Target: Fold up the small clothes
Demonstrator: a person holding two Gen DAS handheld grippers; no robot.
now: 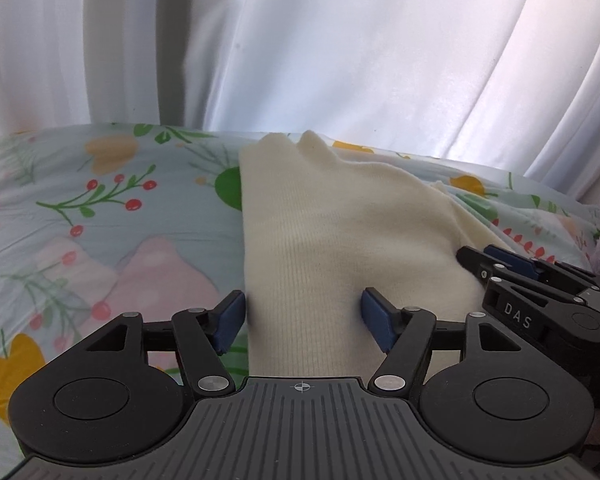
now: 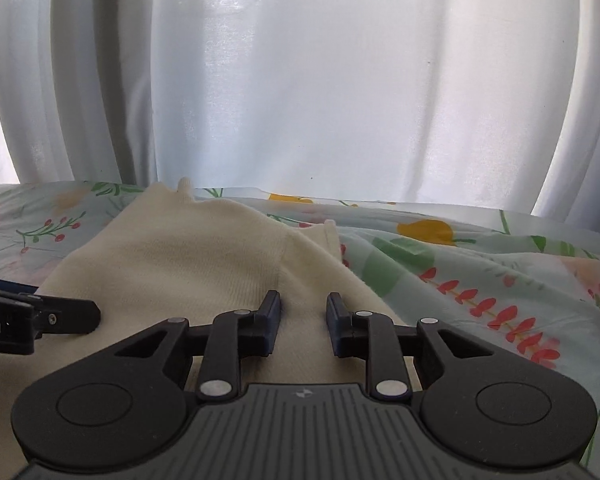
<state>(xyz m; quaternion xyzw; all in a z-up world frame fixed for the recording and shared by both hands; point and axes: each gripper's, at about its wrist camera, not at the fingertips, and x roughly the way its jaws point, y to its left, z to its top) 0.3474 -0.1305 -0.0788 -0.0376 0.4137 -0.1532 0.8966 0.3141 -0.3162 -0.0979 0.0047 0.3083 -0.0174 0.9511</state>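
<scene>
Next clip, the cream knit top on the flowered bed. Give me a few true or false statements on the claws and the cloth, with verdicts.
1. The left claw is open. True.
2. The cream top lies on a plain grey sheet. False: the sheet is flowered.
3. White curtains hang behind the bed. True.
4. The right claw is clamped shut on a sock. False: it is open, over the top.
5. Both claws are near the same garment. True.
</scene>
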